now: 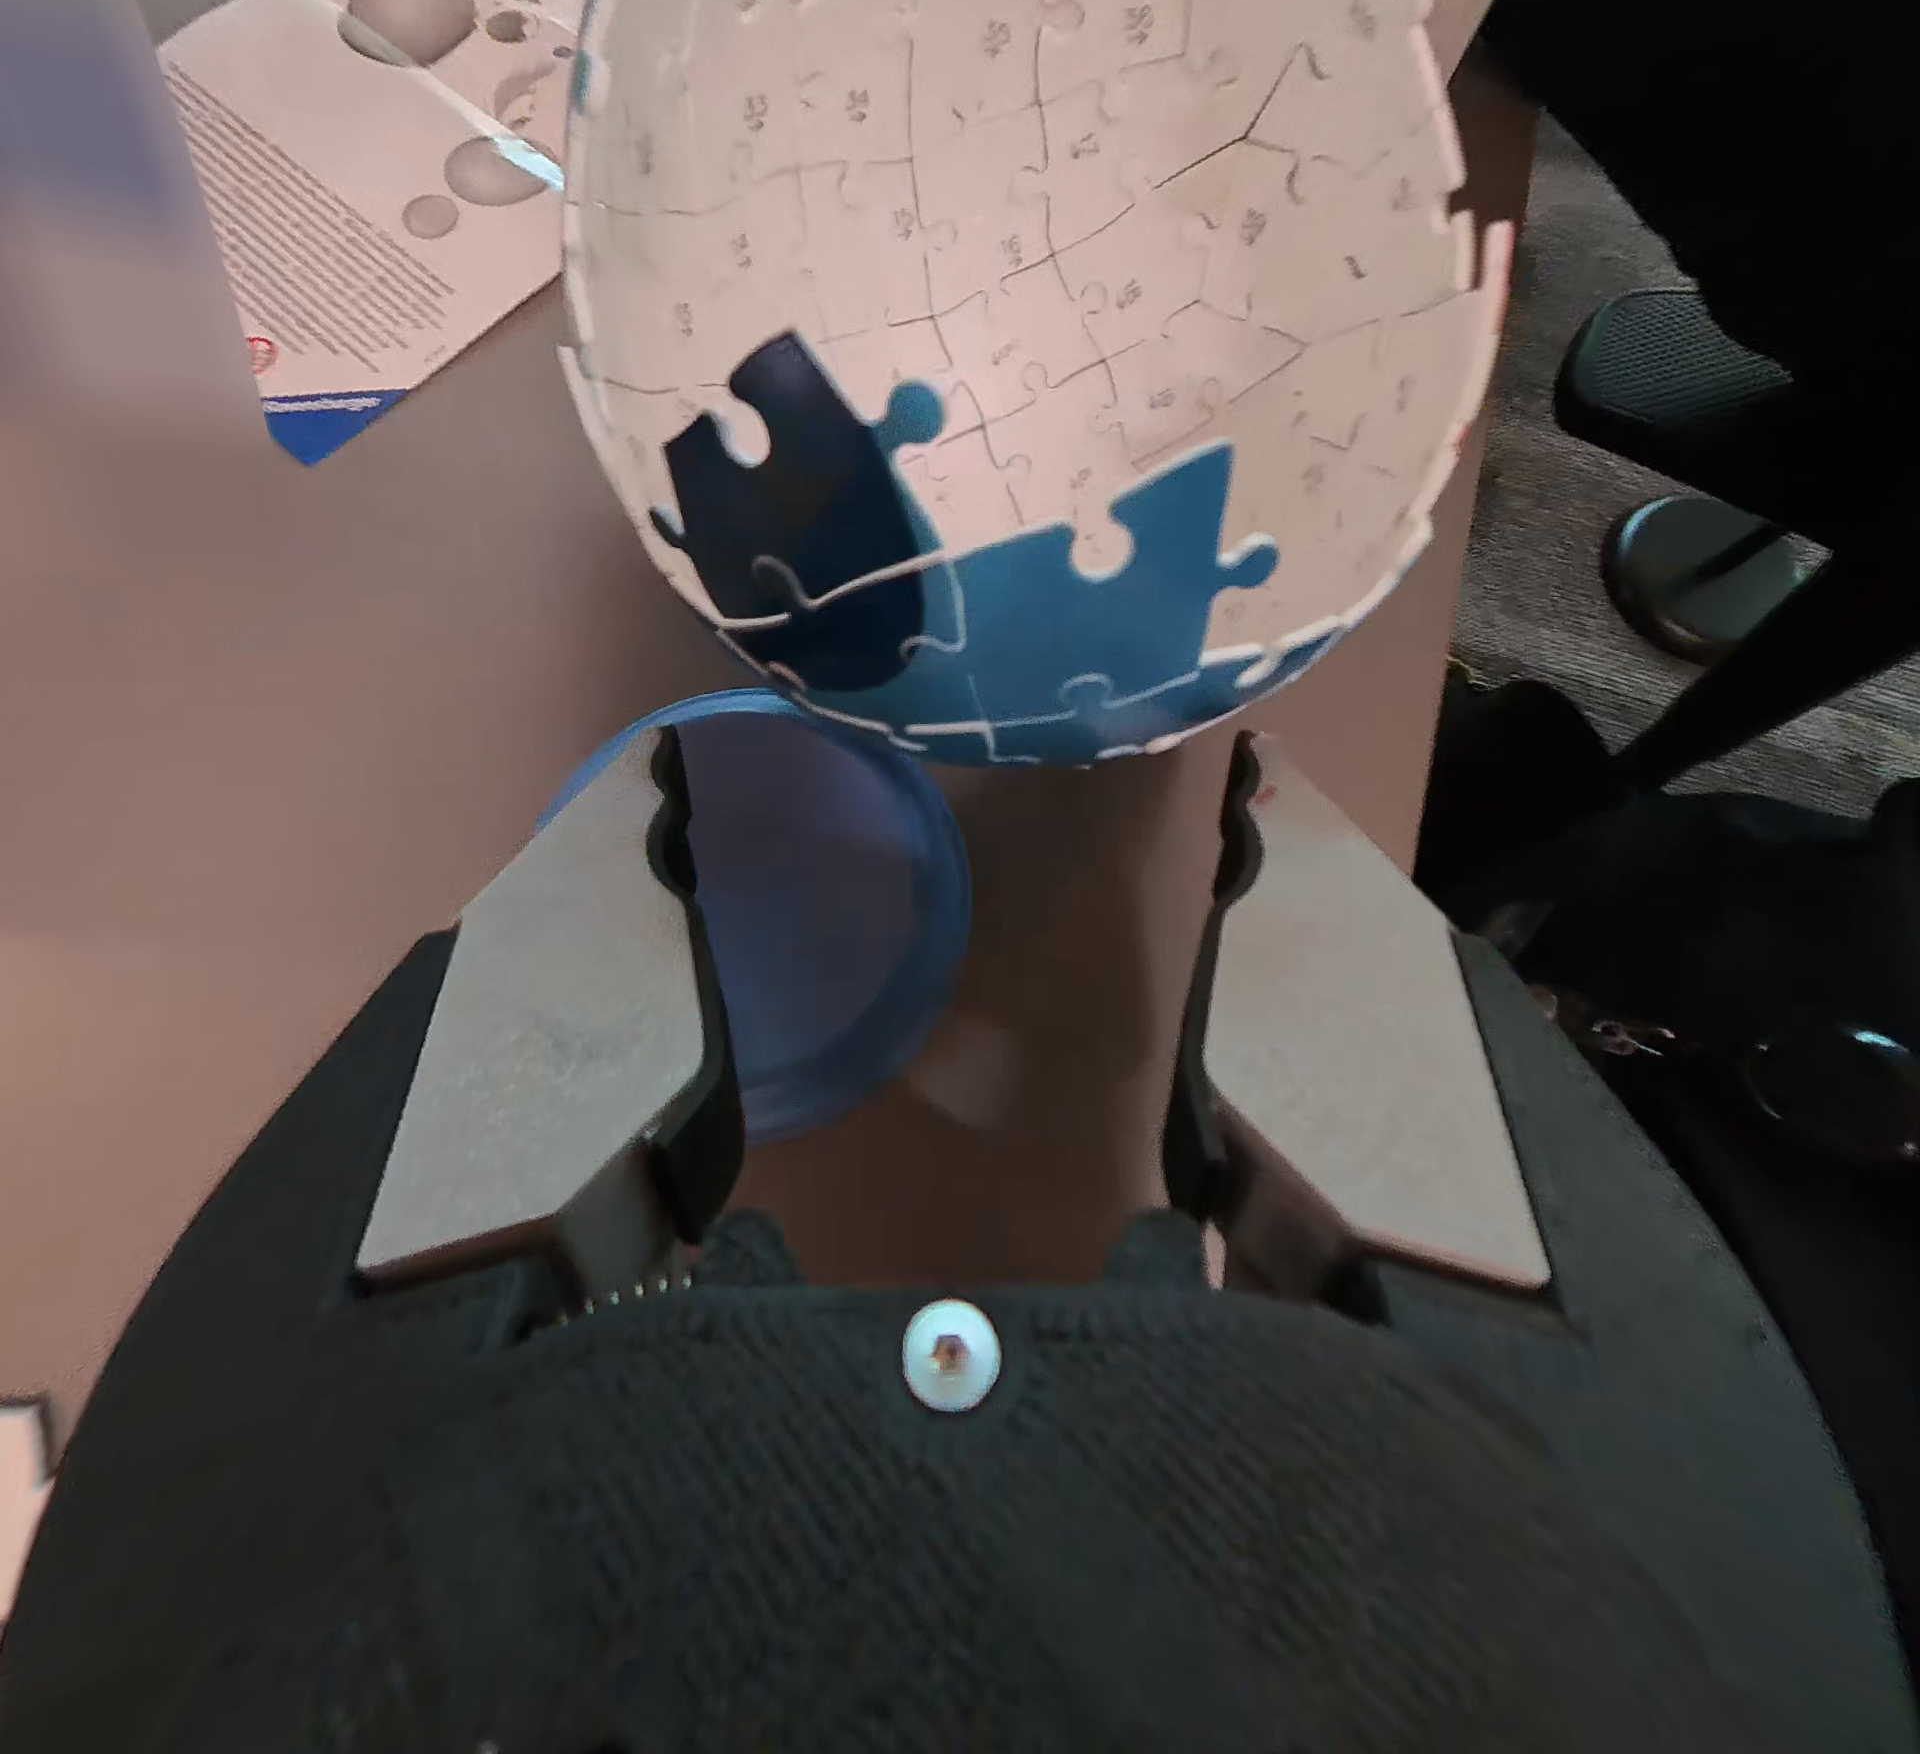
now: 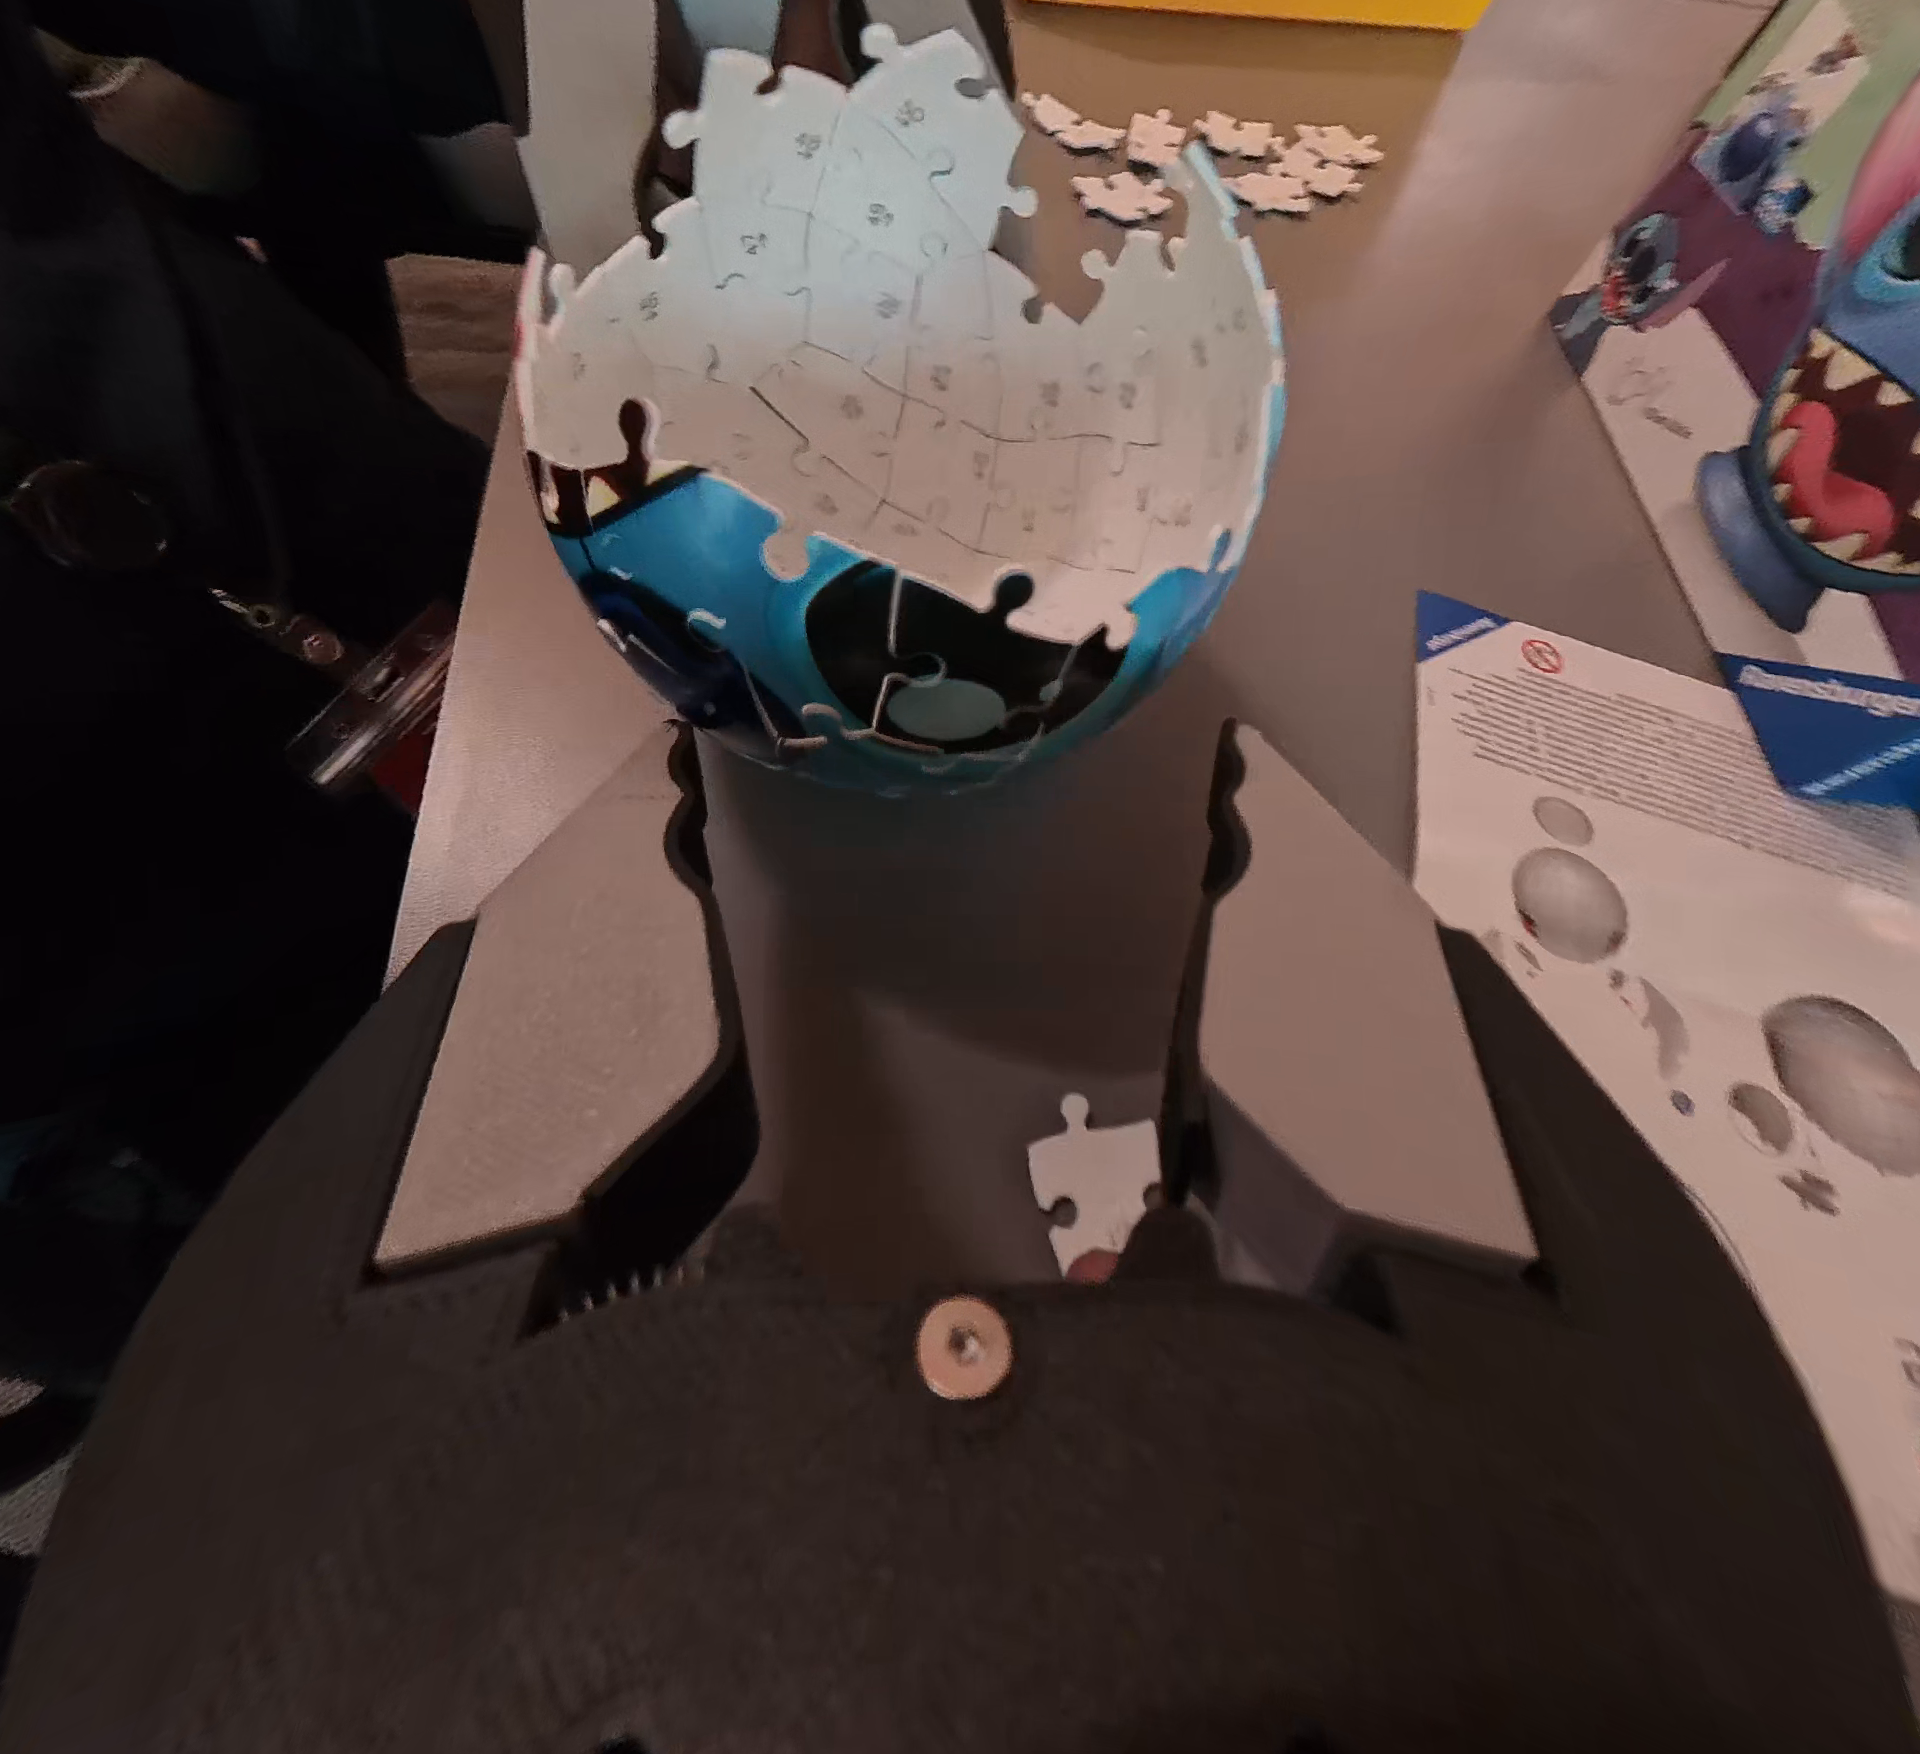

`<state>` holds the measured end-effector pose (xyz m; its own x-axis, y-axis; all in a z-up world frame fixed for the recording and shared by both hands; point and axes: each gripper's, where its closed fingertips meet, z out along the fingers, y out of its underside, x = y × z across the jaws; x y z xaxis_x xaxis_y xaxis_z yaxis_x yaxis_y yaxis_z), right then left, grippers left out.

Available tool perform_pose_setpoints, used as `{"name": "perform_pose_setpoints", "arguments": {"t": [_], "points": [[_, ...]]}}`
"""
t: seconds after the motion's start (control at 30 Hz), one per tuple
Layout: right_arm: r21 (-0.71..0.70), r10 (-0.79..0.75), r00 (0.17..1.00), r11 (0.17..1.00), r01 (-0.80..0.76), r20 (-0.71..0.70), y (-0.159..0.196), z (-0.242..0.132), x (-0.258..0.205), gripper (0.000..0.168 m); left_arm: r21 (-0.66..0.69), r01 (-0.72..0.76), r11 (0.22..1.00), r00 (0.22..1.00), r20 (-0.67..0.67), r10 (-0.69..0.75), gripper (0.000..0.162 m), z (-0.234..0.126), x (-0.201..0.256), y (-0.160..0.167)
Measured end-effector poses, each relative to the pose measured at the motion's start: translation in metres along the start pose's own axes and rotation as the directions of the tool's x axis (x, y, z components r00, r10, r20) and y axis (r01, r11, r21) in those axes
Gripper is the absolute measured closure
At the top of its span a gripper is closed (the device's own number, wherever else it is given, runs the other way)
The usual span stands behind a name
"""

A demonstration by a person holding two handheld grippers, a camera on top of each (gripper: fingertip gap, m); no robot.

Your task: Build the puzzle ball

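Both my grippers sit close under the cameras with jaws spread wide and nothing between them: the left gripper (image 1: 956, 759) hangs just short of the half-built puzzle ball (image 1: 1039, 270), and the right gripper (image 2: 951, 748) faces the same ball (image 2: 904, 457) from its side. I see the ball as an open shell, white inside, blue outside, over the tabletop (image 2: 1455, 302). One loose piece (image 2: 1096, 1174) lies by my right jaws, more loose pieces (image 2: 1216, 151) lie beyond, a blue round stand (image 1: 831, 915) sits below left, and an instruction sheet (image 1: 395, 177) lies nearby.
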<state>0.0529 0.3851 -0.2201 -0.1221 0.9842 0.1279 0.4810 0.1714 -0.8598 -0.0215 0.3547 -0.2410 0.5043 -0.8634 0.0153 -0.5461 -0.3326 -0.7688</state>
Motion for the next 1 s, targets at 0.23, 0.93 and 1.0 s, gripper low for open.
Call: {"name": "perform_pose_setpoints", "arguments": {"t": [0.23,0.93,1.0], "points": [[-0.032,0.001,0.997,0.999,0.001,0.076,0.002,0.017,-0.008,0.07,0.011,-0.028,1.0,0.995,-0.092,0.029,0.068,0.01,0.009,-0.003],[-0.055,-0.097,0.994,0.994,0.094,-0.048,-0.051,0.062,0.012,0.069,-0.049,-0.175,0.983,0.982,-0.087,0.17,0.063,-0.048,-0.039,0.012],[-0.037,-0.089,0.995,0.995,0.087,-0.039,-0.055,0.069,0.014,0.07,-0.055,-0.165,0.985,0.982,-0.102,0.159,0.063,-0.052,-0.043,0.017]]}}
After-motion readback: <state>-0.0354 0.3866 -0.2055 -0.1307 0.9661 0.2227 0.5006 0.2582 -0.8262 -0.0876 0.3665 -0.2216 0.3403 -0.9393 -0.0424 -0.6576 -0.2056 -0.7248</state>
